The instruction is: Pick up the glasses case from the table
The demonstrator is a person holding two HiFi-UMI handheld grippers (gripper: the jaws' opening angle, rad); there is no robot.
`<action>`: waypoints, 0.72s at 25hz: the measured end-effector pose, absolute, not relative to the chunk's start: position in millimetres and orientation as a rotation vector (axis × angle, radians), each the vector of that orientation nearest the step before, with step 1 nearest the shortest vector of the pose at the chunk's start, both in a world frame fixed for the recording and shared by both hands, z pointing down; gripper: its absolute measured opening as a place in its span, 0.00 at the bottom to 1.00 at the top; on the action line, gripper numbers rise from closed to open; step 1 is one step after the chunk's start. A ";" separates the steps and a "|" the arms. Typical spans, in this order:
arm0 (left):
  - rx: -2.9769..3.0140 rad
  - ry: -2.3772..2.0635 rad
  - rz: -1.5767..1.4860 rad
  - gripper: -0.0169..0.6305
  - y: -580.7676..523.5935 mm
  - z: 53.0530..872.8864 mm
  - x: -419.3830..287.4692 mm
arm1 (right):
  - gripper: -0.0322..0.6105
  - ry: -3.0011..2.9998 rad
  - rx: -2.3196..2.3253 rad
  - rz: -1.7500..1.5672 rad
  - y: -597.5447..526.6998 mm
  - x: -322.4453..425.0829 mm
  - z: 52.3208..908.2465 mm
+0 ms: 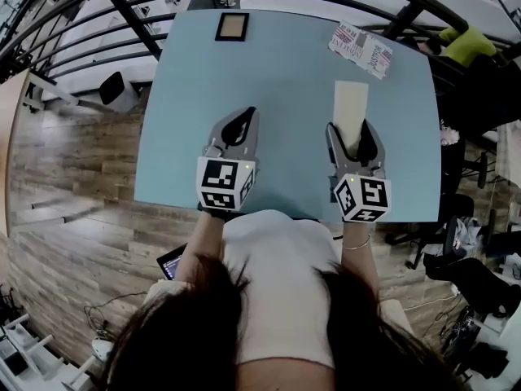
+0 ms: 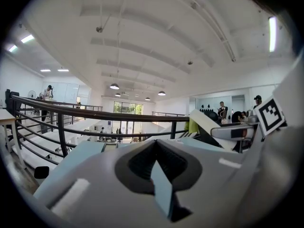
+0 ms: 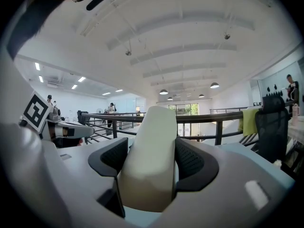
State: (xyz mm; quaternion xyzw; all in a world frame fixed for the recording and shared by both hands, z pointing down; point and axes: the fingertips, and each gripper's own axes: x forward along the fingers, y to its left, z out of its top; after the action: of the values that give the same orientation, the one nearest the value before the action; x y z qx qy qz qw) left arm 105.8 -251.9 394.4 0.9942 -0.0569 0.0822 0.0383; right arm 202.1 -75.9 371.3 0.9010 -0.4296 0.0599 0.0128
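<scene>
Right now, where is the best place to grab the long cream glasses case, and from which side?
Its near end, from the person's side, along its length. The glasses case is long and narrow, so the jaws fit across its width, one pad on each long side. The right gripper already grips it like that.

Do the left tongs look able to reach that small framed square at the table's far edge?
Probably yes: the left tongs hold nothing, and only bare table lies between them and the framed square. Their jaws are together, so they would have to open first.
</scene>
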 end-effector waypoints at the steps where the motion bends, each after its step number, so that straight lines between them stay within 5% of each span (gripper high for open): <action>1: 3.049 -0.177 0.250 0.11 -252.1 394.6 104.5 | 0.54 -1.338 2.803 0.180 -74.8 200.9 370.7; 18: 3.037 -0.199 0.247 0.11 -257.6 395.6 100.5 | 0.54 -1.343 2.812 0.185 -76.6 193.0 374.3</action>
State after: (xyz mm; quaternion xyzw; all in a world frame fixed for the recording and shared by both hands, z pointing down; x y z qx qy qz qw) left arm 100.5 -257.6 395.6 0.9936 -0.0651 0.0808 0.0438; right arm 193.0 -76.6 374.3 0.9007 -0.4302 0.0592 0.0102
